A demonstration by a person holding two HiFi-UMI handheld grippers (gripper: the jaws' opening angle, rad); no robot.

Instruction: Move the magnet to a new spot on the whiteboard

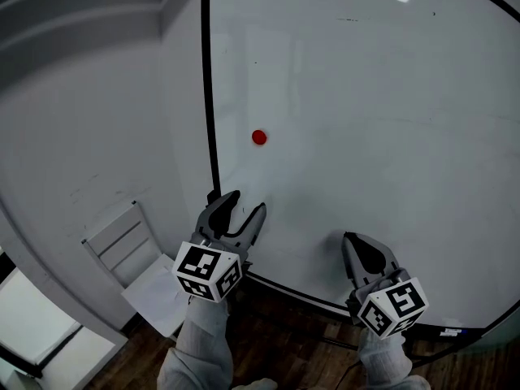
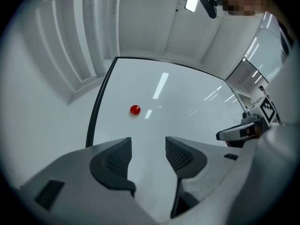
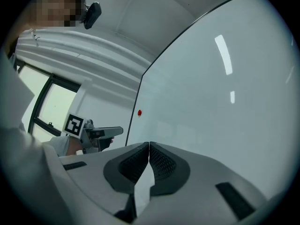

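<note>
A small round red magnet (image 1: 259, 137) sticks to the whiteboard (image 1: 366, 120) near its black left edge; it also shows as the magnet (image 2: 135, 109) in the left gripper view and as a tiny magnet (image 3: 139, 112) in the right gripper view. My left gripper (image 1: 245, 208) hangs below the magnet, open, nothing between its jaws, and points up at it (image 2: 148, 144). My right gripper (image 1: 355, 246) is lower and to the right, close to the board's bottom edge, its jaws shut on nothing (image 3: 149, 146).
A white wall (image 1: 89, 120) lies left of the board's black frame (image 1: 210, 104). A white chair (image 1: 130, 258) stands below left on a dark wooden floor (image 1: 284, 340). A marker tray (image 1: 451, 331) sits at the board's lower right.
</note>
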